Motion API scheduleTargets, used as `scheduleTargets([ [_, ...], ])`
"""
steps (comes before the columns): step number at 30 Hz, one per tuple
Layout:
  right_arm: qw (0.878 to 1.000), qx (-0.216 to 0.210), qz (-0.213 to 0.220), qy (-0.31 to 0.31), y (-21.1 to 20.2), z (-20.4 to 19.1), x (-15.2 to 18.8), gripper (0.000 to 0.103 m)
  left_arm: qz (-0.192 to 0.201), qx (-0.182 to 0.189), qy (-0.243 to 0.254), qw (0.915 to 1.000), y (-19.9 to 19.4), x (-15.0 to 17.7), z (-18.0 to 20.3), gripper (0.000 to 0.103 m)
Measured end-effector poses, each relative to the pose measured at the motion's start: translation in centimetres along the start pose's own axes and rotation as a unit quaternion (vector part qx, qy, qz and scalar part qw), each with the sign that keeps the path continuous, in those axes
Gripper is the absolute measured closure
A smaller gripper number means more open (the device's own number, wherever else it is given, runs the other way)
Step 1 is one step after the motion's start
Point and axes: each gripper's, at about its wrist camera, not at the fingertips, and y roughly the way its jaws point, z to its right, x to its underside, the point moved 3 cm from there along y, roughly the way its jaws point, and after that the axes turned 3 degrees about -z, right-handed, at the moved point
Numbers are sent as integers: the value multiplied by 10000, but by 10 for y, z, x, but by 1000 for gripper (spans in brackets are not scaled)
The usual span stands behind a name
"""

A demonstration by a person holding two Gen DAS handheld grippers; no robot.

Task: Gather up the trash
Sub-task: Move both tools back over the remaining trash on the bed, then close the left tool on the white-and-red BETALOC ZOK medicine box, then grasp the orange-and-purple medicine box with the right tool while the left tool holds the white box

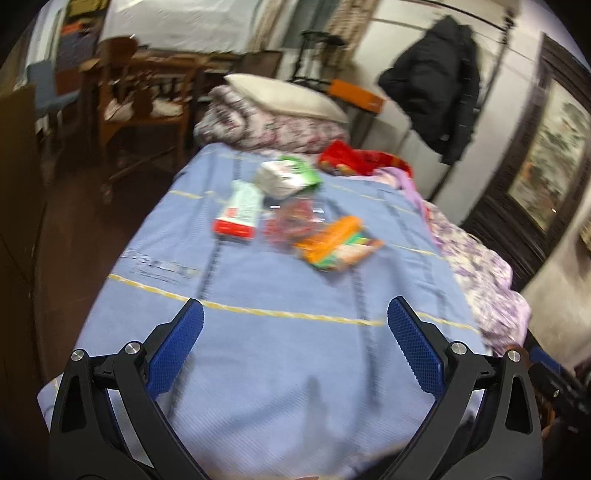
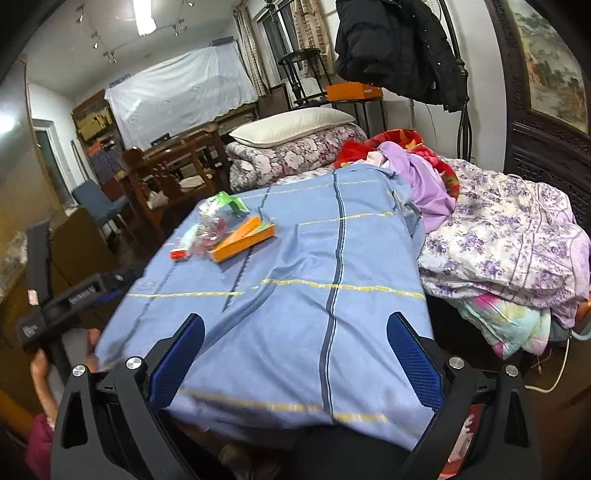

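Left wrist view: the left gripper gapes wide, holding nothing, with 4 wrappers mid-frame on the blue sheet. The right gripper is equally wide and empty.

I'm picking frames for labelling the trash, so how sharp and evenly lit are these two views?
Left wrist view: motion blur smears the trash pile and the print on the red-and-white box; the left gripper stays crisp. Right wrist view: sharper, the orange box has clean edges, though the ceiling light blows out. Both bend and darken toward the fisheye rim.
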Motion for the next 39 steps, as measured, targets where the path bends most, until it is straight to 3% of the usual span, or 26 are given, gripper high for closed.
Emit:
scheduleTargets([
  [4,9990,434,109,-54,43,0,-1,6,-93,-351,-128,9993,28,-21,-30,7],
  [8,9960,769,450,-118,59,8,4,6,-222,-581,-232,9978,59,-49,-47,7],
  [16,9919,885,893,-192,62,19,10,6,-644,-780,-214,9946,126,-87,-57,7],
  [22,9923,895,803,-304,71,10,11,6,-930,-864,-226,9917,155,-89,-58,7],
  [26,9911,981,769,-468,74,3,13,6,-860,-991,-248,9910,156,-91,-61,19],
  [27,9910,980,773,-486,74,2,14,6,-836,-1024,-164,9911,155,-90,-59,32],
  [30,9920,952,724,-412,76,6,13,6,-807,-1023,137,9914,151,-85,-50,52],
  [33,9930,897,722,-253,75,12,13,6,-719,-993,228,9922,142,-82,-48,57],
  [37,9934,858,750,-129,74,16,13,6,-702,-600,24,9957,119,-71,-54,57],
  [39,9935,844,753,-97,74,17,13,6,-611,-690,113,9957,105,-62,-52,57],
])
